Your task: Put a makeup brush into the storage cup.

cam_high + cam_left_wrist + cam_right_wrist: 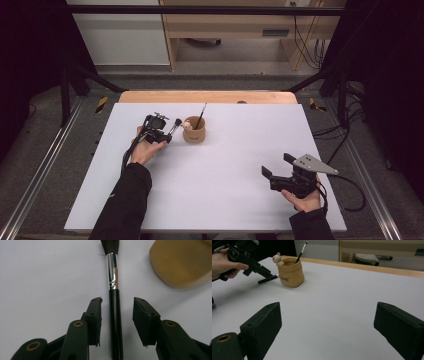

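A black makeup brush (116,315) with a silver ferrule lies on the white table top, bristles toward a tan pot (180,262). My left gripper (117,301) stands open astride its handle, with a gap on each side between pad and handle. In the high view the left gripper (167,134) sits just left of the pot (194,130), the brush (175,125) beside it. A thin brush (201,116) stands in the pot. My right gripper (277,165) rests open and empty near the front right; its own view shows the jaws (329,315) wide apart.
The tan pot (290,271) carries a small bear figure (278,258) on its rim. The white board (225,175) ends in a wooden strip at the back. Black frame posts stand at both sides, and cables trail off the right edge.
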{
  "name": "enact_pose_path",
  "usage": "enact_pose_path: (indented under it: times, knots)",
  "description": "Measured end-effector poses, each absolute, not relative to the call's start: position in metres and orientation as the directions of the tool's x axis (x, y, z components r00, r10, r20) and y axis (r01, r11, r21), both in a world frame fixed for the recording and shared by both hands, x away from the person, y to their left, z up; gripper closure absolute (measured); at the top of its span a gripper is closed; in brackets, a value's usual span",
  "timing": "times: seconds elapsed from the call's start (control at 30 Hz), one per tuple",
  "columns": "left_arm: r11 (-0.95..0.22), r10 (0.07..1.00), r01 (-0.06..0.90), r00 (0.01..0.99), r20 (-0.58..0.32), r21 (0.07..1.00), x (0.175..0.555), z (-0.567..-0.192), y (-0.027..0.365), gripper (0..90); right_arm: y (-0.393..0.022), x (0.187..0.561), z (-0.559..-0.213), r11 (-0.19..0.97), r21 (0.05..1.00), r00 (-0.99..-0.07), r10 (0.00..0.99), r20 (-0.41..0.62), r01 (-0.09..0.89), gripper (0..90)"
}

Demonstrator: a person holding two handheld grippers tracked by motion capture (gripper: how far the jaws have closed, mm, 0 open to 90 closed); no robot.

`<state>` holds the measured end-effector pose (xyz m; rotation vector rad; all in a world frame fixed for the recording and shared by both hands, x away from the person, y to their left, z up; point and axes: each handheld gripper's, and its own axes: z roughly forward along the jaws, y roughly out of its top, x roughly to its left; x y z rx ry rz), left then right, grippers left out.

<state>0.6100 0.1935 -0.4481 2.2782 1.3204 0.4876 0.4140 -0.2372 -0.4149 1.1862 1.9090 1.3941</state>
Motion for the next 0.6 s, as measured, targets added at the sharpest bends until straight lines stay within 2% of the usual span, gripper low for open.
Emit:
enact_pose_path:
  times: [0.5, 0.6]
  knots:
    - [-0.406, 0.881, 0.735, 0.473, 0.019, 0.543, 0.6155, -0.4571, 0.1911, 78.1, -0.2375, 0.4141, -0.4147, 0.099, 0.929, -0.502, 0.859, 0.102, 0.358, 8.5]
    - [-0.398, 0.883, 0.741, 0.469, 0.007, 0.541, 0.6162, -0.4569, 0.1926, 78.7, -0.2375, 0.4140, -0.4146, 0.098, 0.929, -0.502, 0.859, 0.102, 0.357, 8.5]
